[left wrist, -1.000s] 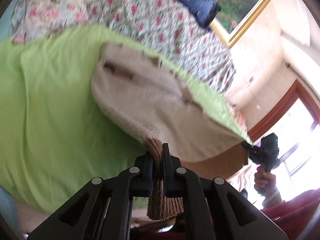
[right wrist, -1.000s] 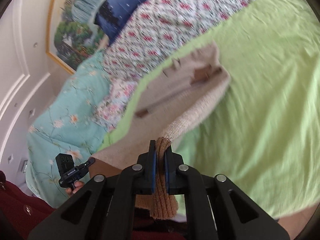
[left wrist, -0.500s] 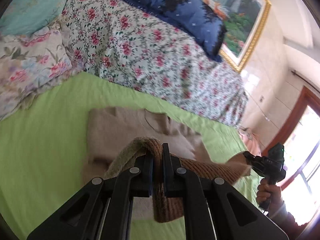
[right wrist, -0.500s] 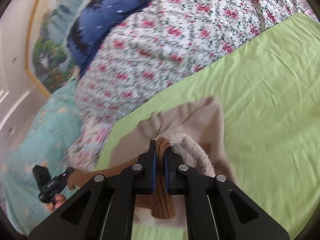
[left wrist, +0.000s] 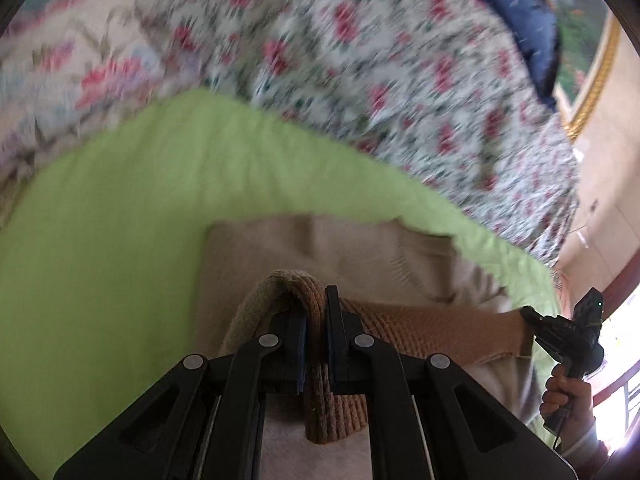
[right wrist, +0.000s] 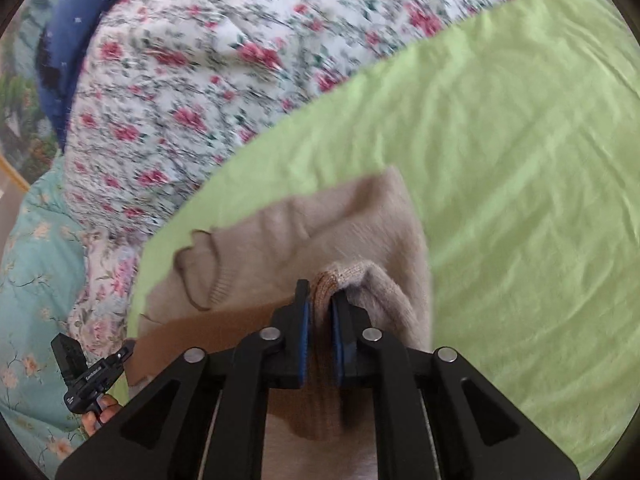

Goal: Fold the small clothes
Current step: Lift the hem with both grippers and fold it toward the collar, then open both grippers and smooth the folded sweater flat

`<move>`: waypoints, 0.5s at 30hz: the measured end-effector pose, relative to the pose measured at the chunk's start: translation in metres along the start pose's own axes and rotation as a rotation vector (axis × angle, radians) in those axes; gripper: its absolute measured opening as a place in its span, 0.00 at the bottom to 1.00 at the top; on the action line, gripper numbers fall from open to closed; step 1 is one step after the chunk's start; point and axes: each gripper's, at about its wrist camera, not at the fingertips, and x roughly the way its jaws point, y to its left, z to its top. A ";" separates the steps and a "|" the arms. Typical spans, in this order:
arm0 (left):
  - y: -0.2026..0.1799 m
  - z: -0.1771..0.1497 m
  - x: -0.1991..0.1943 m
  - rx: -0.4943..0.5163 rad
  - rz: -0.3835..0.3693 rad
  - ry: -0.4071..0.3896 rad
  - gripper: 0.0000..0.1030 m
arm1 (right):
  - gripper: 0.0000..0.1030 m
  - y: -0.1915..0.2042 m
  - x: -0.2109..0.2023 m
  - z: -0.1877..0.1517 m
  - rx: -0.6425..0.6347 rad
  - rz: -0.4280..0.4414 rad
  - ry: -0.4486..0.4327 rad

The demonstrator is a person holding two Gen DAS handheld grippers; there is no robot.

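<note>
A small beige knitted sweater [left wrist: 360, 252] lies on a green sheet [left wrist: 120, 240]; its brown ribbed hem [left wrist: 440, 328] is lifted and stretched between both grippers over the rest of the garment. My left gripper [left wrist: 316, 320] is shut on one corner of the hem. My right gripper [right wrist: 318, 312] is shut on the other corner, with the sweater [right wrist: 320, 224] spread ahead of it on the green sheet [right wrist: 520, 160]. Each gripper shows in the other's view: the right one [left wrist: 568, 336] at the far right, the left one [right wrist: 88, 376] at the lower left.
A floral quilt [left wrist: 400, 60] and a dark blue pillow [left wrist: 528, 8] lie beyond the sheet, with a gold-framed picture [left wrist: 592, 80] on the wall. A turquoise floral blanket [right wrist: 28, 260] lies left in the right wrist view. A window is at the far right.
Both grippers have carried the hem forward and lower over the sweater's body. The sweater went from hanging tilted to lying folded over on the sheet. Both stay shut.
</note>
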 end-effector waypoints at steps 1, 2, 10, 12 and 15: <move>0.003 -0.003 0.005 -0.006 -0.002 0.023 0.09 | 0.17 -0.002 -0.010 -0.003 0.009 0.010 -0.023; 0.006 -0.008 0.006 -0.019 -0.020 0.043 0.15 | 0.19 -0.001 -0.021 -0.007 0.001 0.014 -0.052; -0.063 -0.075 -0.035 0.174 -0.195 0.091 0.51 | 0.26 0.073 -0.045 -0.073 -0.350 0.144 0.076; -0.092 -0.087 -0.023 0.246 -0.212 0.133 0.51 | 0.26 0.087 -0.020 -0.088 -0.429 0.147 0.195; -0.115 -0.088 0.007 0.314 -0.194 0.194 0.50 | 0.26 0.091 0.013 -0.086 -0.510 0.046 0.269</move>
